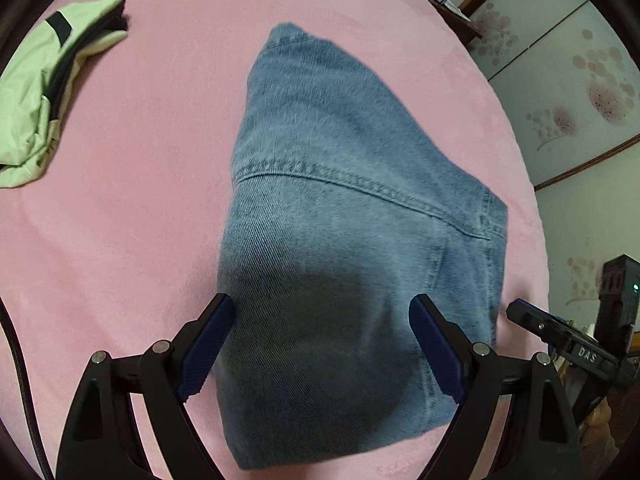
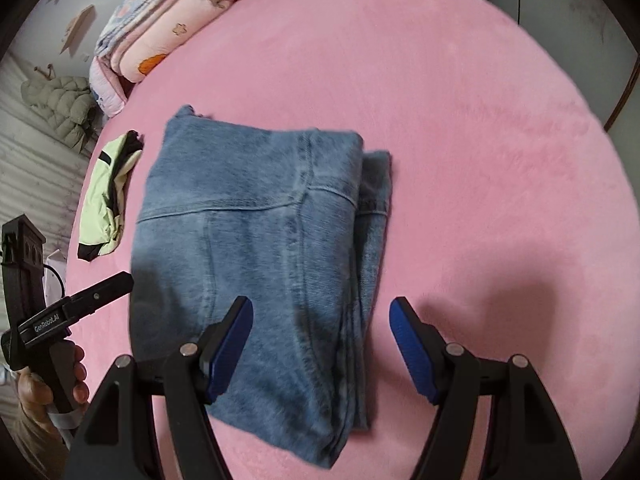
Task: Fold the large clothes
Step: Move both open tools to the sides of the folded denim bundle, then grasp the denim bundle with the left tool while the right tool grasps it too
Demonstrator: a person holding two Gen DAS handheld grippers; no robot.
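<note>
A pair of blue jeans (image 1: 340, 216) lies folded into a thick stack on the pink bed cover (image 1: 132, 220). My left gripper (image 1: 322, 346) hangs open above the near left part of the stack, jaws wide apart, nothing between the pads. In the right wrist view the same jeans (image 2: 256, 240) show their layered folded edge on the right side. My right gripper (image 2: 322, 346) is open over the near right edge of the stack, its left pad above denim and its right pad above bare cover. The other gripper appears at each view's side edge.
A light green jacket (image 1: 44, 92) lies crumpled at the far left of the bed, also the jacket (image 2: 106, 196) beside the jeans. Folded quilts (image 2: 160, 28) are piled at the bed's far end. A floral wardrobe door (image 1: 568, 92) stands beyond the right bed edge.
</note>
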